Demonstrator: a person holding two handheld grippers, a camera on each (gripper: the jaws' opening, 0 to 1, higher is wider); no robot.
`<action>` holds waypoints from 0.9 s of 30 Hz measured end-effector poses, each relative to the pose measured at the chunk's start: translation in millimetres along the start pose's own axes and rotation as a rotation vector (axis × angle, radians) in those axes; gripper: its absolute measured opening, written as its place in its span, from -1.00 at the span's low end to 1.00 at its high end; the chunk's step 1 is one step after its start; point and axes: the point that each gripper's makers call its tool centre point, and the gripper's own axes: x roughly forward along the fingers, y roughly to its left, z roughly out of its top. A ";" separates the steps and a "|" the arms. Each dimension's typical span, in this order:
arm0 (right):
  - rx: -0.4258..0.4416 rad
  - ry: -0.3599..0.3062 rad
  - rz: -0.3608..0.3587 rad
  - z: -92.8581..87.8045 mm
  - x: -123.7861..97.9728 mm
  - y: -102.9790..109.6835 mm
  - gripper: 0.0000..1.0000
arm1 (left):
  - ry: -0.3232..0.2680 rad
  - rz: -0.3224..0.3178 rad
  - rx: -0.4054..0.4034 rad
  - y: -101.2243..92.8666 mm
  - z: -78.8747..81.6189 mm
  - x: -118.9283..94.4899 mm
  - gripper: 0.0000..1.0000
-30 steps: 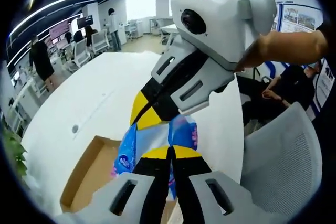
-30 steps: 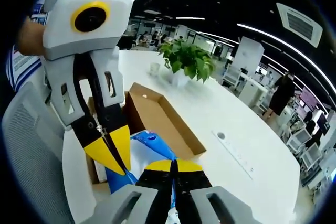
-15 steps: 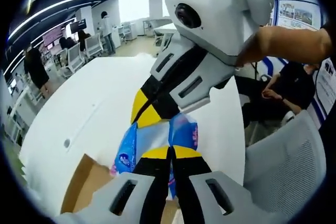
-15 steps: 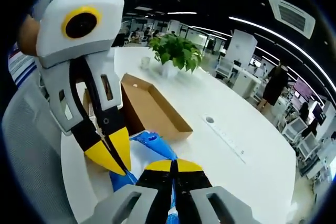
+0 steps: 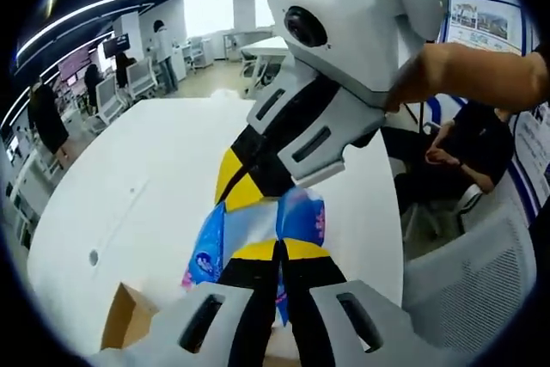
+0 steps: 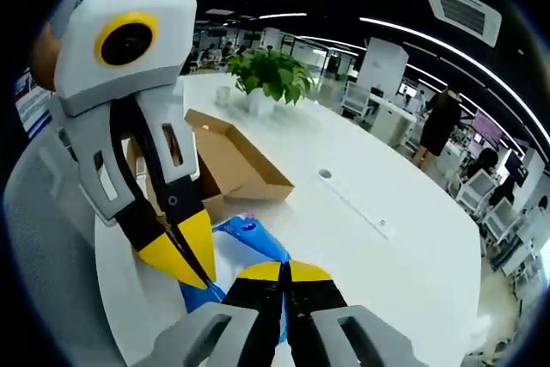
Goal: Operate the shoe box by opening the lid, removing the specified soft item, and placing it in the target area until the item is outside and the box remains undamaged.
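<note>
A blue and white soft pack (image 5: 249, 225) hangs above the white table (image 5: 155, 169), held between both grippers. My left gripper (image 5: 280, 251) is shut on its near edge, and my right gripper's yellow tips (image 5: 241, 185) clamp its far edge. In the right gripper view the same soft pack (image 6: 249, 242) sits between my right gripper (image 6: 284, 274), shut on it, and the left gripper's yellow tips (image 6: 185, 255). The open brown shoe box (image 6: 228, 161) lies on the table behind, its lid flat beside it. A corner of the shoe box (image 5: 129, 324) shows at the lower left.
A potted green plant (image 6: 266, 75) and a small cup (image 6: 223, 94) stand beyond the box. A mesh office chair (image 5: 481, 272) is close at the table's edge. Several people and desks fill the office behind. A person's arm (image 5: 473, 70) holds the right gripper.
Both grippers have carried the pack away from the box: the box has slid lower in the left gripper view and farther back in the right gripper view. Both grips are unchanged.
</note>
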 end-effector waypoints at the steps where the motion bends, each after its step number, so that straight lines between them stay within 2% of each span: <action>1: 0.000 0.001 0.000 -2.4 -0.6 -1.7 -1.00 | 0.003 -0.005 0.003 -0.4 1.9 4.6 -1.00; 15: 0.055 0.022 0.005 -41.3 -10.7 -35.9 -1.00 | 0.014 -0.067 0.011 -7.8 27.7 51.0 -1.00; 27: 0.088 0.046 0.006 -75.7 -13.8 -60.7 -1.00 | 0.044 -0.120 0.029 -9.7 41.3 86.9 -1.00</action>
